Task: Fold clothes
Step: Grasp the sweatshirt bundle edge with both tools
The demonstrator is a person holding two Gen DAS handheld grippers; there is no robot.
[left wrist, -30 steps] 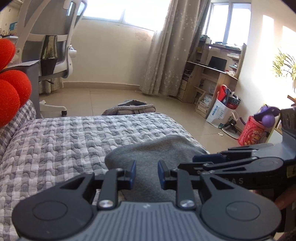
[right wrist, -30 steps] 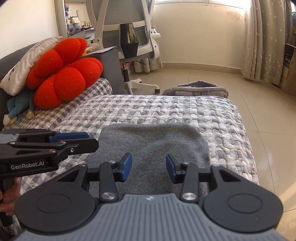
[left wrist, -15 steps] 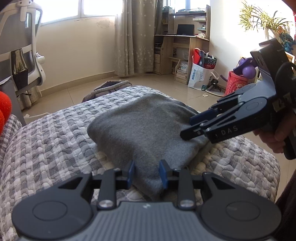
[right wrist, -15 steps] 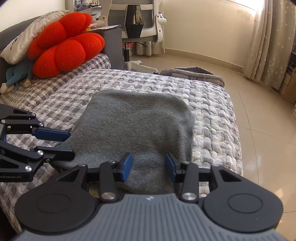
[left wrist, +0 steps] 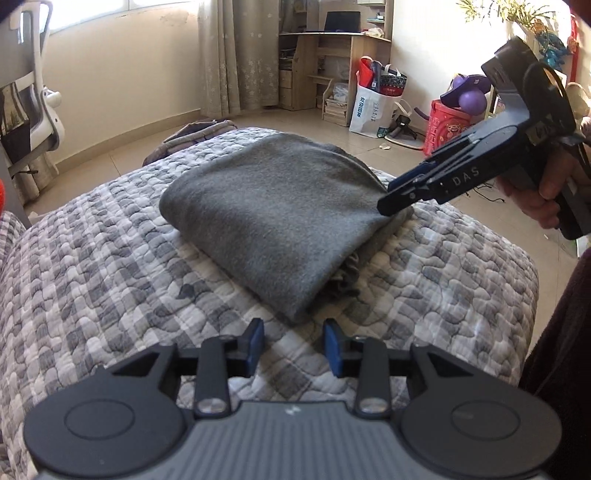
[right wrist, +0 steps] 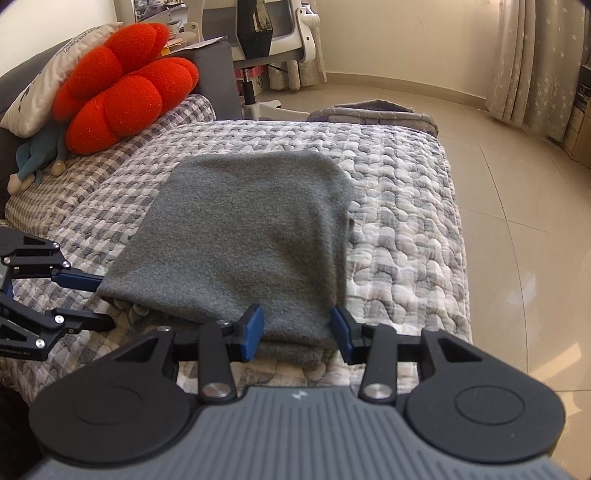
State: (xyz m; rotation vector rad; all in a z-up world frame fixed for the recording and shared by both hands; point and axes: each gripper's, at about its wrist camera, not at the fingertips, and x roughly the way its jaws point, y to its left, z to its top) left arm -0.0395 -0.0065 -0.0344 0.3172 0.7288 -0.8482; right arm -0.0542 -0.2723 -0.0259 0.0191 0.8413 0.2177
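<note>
Folded grey fleece garment (left wrist: 273, 218) lies flat on the grey-and-white checked quilt (left wrist: 92, 266), near the quilt's front end, top layer smooth, a rumpled under-layer poking out at the near edges.

Containers, all on the floor by the far wall in the left wrist view: white shopping bag (left wrist: 373, 110) with red and dark items sticking out of the top; red bucket-like bin (left wrist: 448, 125) with a purple toy on top. Contents otherwise too small to read.

Left gripper (left wrist: 293, 349): jaws parted and have just been opening, blue pads apart with only quilt showing between them; the garment's near corner sits just ahead of the tips, not touched.

Right gripper (right wrist: 297, 330): jaws partly spread, the garment's near edge lies between the blue pads; pads look just beside the cloth on either side, though whether they actually press it can't be told from this angle. In the left wrist view its tips sit at the garment's right corner, a hand (left wrist: 543, 192) on the handle.

Further out: red flower-shaped cushion (right wrist: 122, 88) and a white pillow (right wrist: 48, 85) at the quilt's far left, white office chair (right wrist: 273, 29) behind, curtains (right wrist: 535, 62) at right.
</note>
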